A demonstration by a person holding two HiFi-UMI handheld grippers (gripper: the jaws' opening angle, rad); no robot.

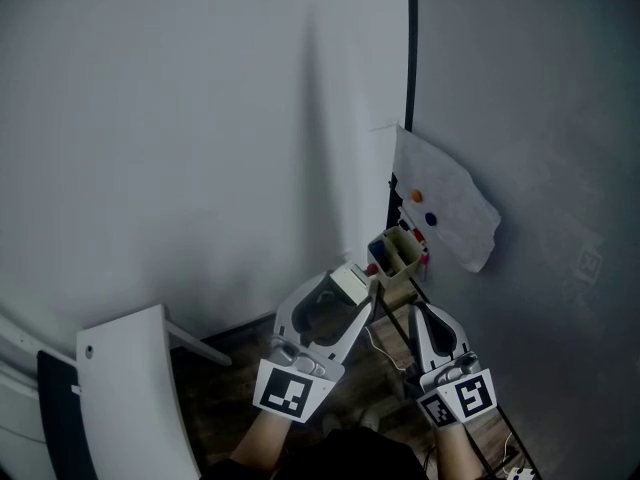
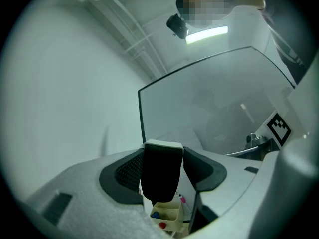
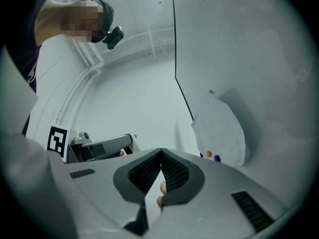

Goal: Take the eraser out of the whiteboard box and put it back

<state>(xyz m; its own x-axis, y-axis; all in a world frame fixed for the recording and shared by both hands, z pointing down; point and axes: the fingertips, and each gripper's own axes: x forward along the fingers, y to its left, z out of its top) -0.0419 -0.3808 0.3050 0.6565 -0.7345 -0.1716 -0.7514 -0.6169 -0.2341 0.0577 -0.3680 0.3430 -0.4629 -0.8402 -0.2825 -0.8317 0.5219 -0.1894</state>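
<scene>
Black felt towards the camera, the eraser [image 2: 160, 176] stands upright, clamped in the left gripper [image 1: 350, 288], with the box [image 1: 398, 253] just ahead to its right, while the right gripper [image 3: 160, 158] hangs below, jaws together, empty.

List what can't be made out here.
Inside the whiteboard box: too small and dark in head view; in left gripper view the eraser covers part.
Box in right gripper view: mostly hidden behind the right tongs.
Any print on the sheet of paper: too small, head view.
</scene>
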